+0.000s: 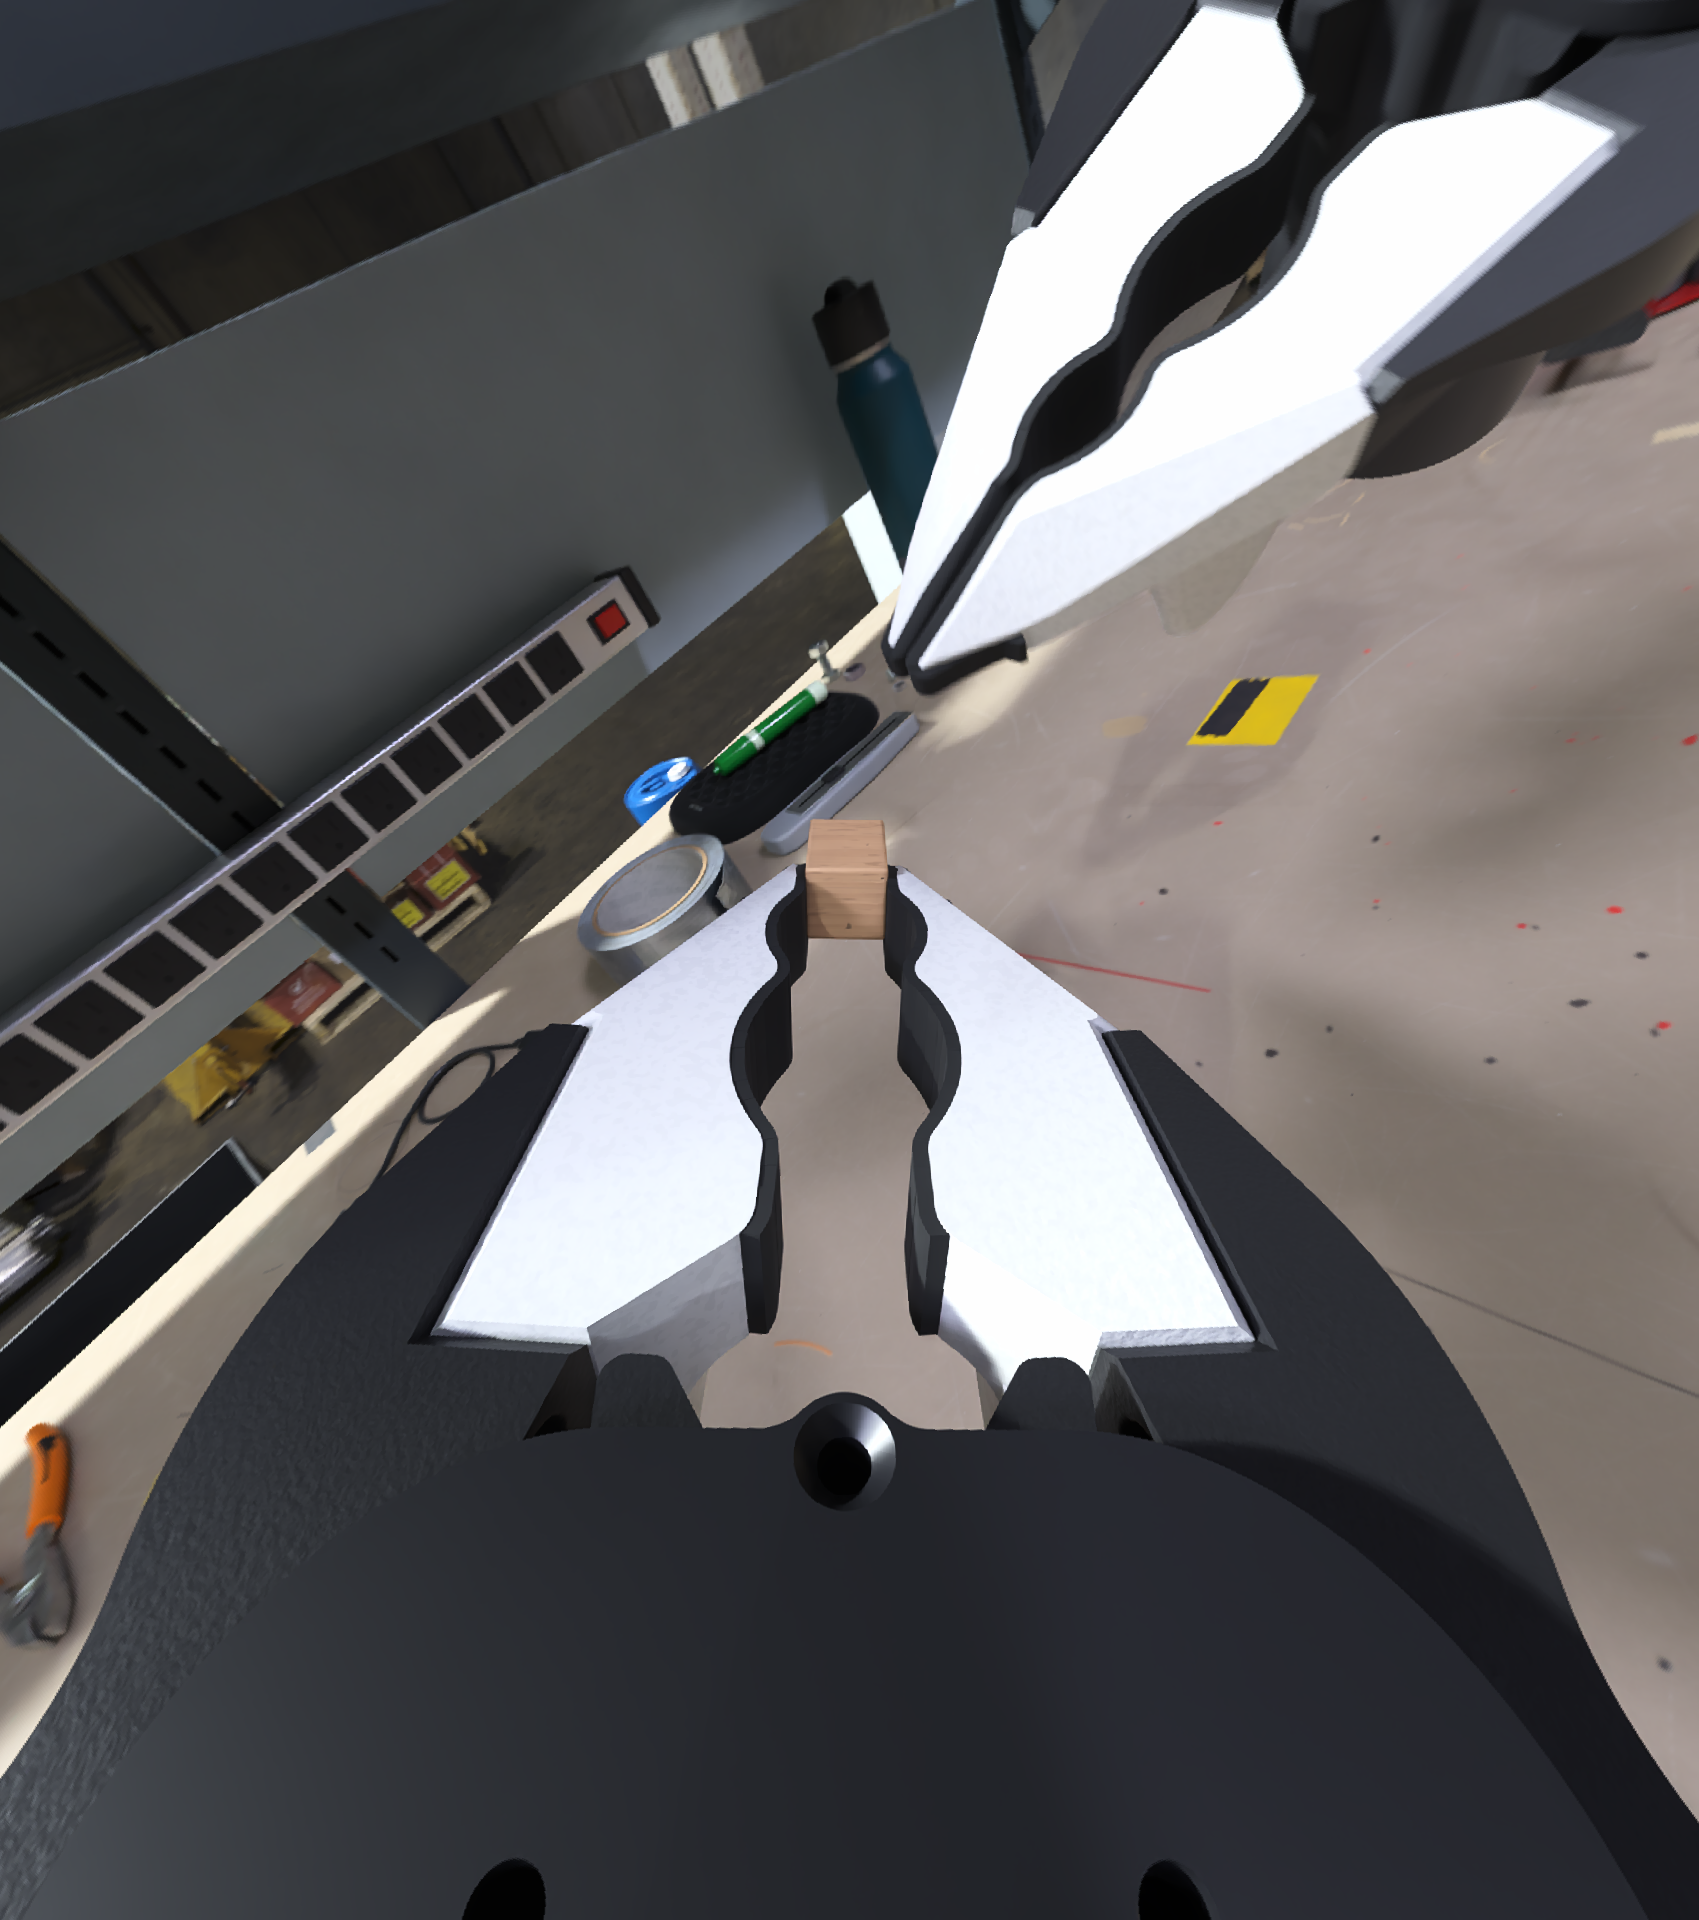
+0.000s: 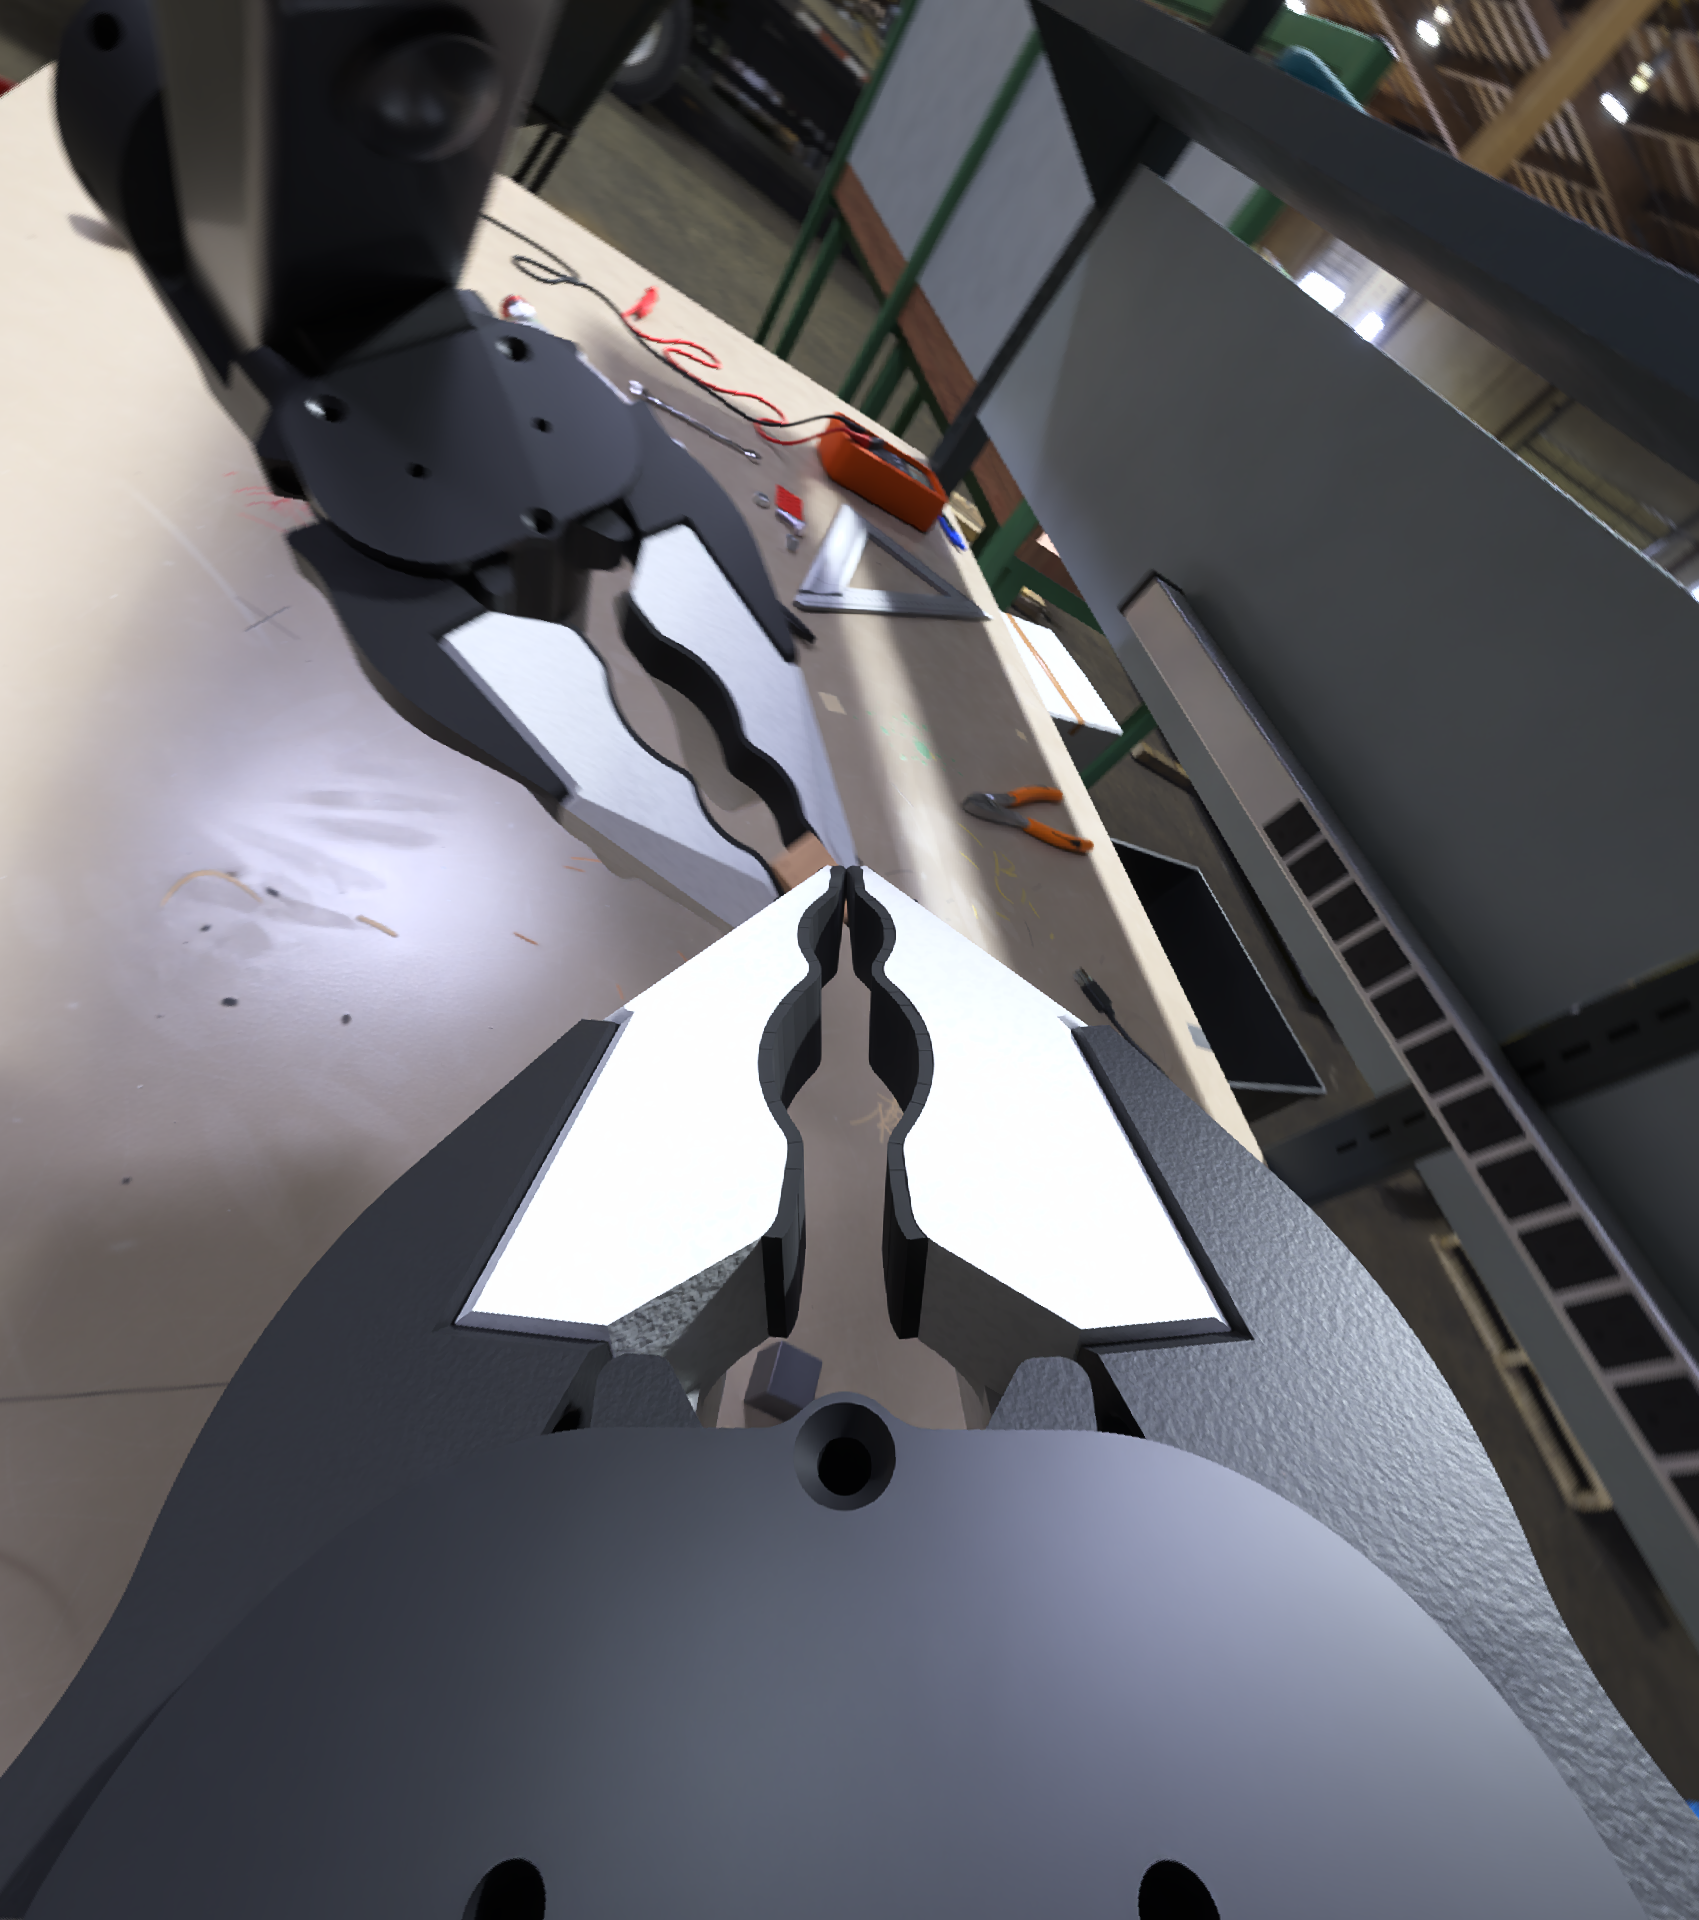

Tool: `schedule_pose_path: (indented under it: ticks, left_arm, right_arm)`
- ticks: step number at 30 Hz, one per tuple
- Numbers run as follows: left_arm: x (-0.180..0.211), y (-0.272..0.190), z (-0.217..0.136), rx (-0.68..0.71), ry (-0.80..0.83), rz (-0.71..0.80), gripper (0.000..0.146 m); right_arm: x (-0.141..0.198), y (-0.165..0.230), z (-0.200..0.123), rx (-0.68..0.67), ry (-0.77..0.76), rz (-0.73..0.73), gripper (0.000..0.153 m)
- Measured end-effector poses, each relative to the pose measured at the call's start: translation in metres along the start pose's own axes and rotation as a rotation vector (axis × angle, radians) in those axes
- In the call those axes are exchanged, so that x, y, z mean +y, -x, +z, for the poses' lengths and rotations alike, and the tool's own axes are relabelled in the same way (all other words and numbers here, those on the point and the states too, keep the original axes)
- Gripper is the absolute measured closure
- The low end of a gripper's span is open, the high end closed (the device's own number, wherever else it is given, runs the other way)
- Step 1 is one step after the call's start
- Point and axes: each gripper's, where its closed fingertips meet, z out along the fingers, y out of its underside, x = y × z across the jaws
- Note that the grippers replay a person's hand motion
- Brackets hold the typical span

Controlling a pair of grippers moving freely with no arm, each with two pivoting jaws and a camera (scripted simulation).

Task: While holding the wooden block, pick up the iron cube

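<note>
Wooden block (image 1: 846, 879) sits clamped between the tips of my left gripper (image 1: 846, 883), so that half is done. My right gripper (image 2: 845, 883) has its jaws pressed together on nothing. In its view the iron cube (image 2: 783, 1374) lies on the surface (image 2: 149, 831) at 6 o'clock, back near the jaw roots, ungrasped. I judge the pickup still remains.
</note>
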Motion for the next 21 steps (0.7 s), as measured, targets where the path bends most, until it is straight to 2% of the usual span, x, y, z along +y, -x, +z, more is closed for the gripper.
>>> schedule_pose_path:
  ticks: [3, 9, 12, 14, 16, 21]
  left_arm:
    - [-0.002, 0.002, -0.002, 0.017, -0.035, -0.022, 0.133]
    - [-0.004, 0.004, -0.004, 0.042, -0.055, -0.044, 0.133]
    - [0.0, 0.009, -0.005, 0.025, -0.036, -0.039, 0.133]
    - [0.002, 0.012, -0.005, 0.018, -0.024, -0.04, 0.133]
    - [0.005, 0.014, -0.005, 0.017, -0.011, -0.044, 0.133]
    - [0.012, 0.017, -0.005, 0.016, 0.021, -0.048, 0.133]
  right_arm:
    - [0.015, -0.015, -0.007, 0.041, 0.022, 0.044, 0.153]
    - [0.056, -0.025, -0.008, 0.121, 0.175, -0.089, 0.141]
    - [0.084, -0.025, -0.008, 0.124, 0.272, -0.102, 0.133]
    - [0.108, -0.02, -0.006, 0.087, 0.341, -0.051, 0.12]
    - [0.136, -0.012, -0.004, 0.031, 0.415, 0.072, 0.11]
    - [0.188, 0.003, 0.01, -0.03, 0.518, 0.269, 0.116]
